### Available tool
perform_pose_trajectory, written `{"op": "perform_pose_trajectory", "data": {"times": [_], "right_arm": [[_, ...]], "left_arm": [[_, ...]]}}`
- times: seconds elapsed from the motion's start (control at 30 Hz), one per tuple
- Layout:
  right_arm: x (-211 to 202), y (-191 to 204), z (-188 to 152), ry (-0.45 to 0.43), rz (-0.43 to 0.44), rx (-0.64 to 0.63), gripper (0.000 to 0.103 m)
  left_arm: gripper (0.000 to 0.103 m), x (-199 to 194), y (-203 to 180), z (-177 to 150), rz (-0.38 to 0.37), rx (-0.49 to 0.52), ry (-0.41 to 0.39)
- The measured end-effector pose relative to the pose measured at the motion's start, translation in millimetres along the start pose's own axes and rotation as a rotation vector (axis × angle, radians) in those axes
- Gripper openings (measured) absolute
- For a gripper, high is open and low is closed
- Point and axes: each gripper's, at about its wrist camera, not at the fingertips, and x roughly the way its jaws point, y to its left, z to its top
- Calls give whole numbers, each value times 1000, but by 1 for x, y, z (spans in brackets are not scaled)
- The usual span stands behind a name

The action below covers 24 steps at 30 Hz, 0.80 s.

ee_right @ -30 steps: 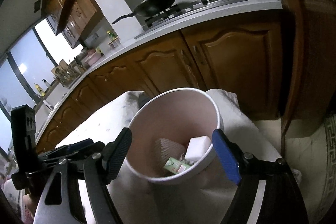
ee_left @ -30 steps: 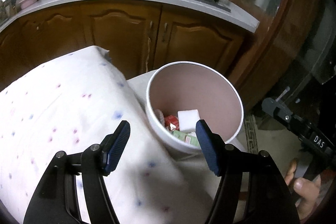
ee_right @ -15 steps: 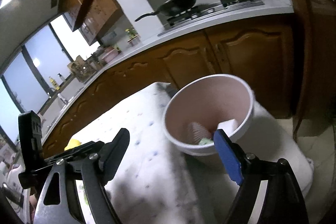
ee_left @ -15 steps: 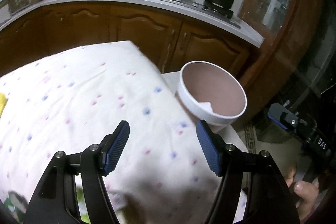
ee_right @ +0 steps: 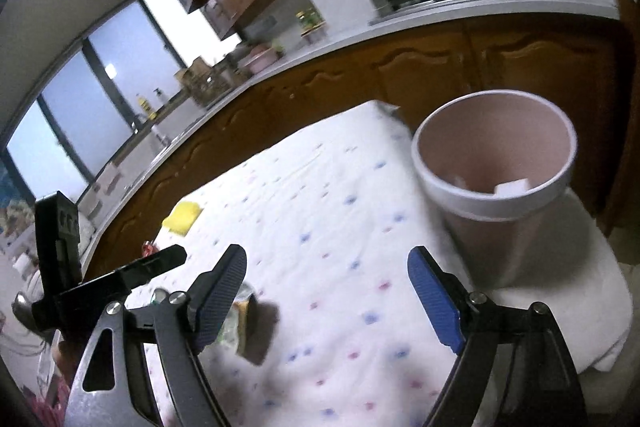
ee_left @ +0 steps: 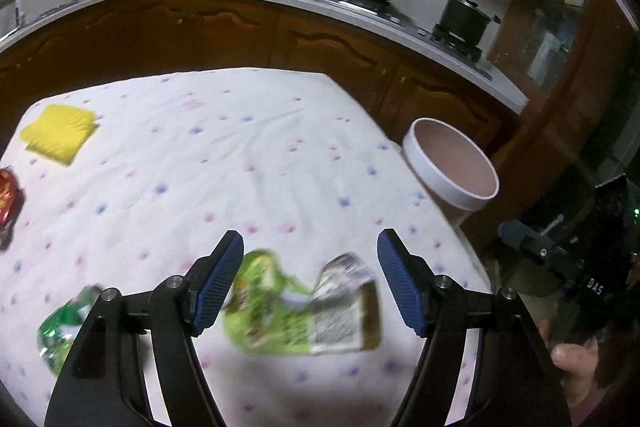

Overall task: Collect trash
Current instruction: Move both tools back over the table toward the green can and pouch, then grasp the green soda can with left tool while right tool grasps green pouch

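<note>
From the left wrist view, the left claw (ee_left: 310,283) has swung away from the white bin (ee_left: 450,169), which a moment ago filled the space between its fingers and now stands off to the right at the edge of the counter (ee_left: 224,155). Its jaws have just been opening a little more and they hold nothing; they hang open above a crumpled green wrapper (ee_left: 304,311). More trash lies further left: a smaller green packet (ee_left: 66,327), a red packet (ee_left: 8,199) and a yellow sponge (ee_left: 58,133). From the right wrist view, the right claw (ee_right: 326,301) has also drawn back from the bin (ee_right: 494,171) and is wide open and empty over the dotted cloth. A few white pieces show inside the bin. I think the last drop is finished and the green wrapper is the next thing to pick.
</note>
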Motion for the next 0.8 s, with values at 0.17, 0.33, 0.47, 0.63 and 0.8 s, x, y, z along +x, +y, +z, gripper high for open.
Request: {"op": "perform_pose_trajectory", "data": {"times": [0.17,0.33,0.47,0.63,0.8], "right_arm": [[16,24,-17,50,38,-38,84],[29,45,-31,93,73,-78,84],[36,57,-36,115,86,-98,84],[45,63,-43,139,89,-102,84],[48,79,-45,147,67,-188,84]], "left_arm": [[72,-17,24,-18,35,-23,-5],[73,-35,40,-28,70,-32,-24],[74,-47,56,-39,105,-30,-30],[75,-60,82,-52,137,-57,-33],[77,-67,108,-63,166,-70,-19]]}}
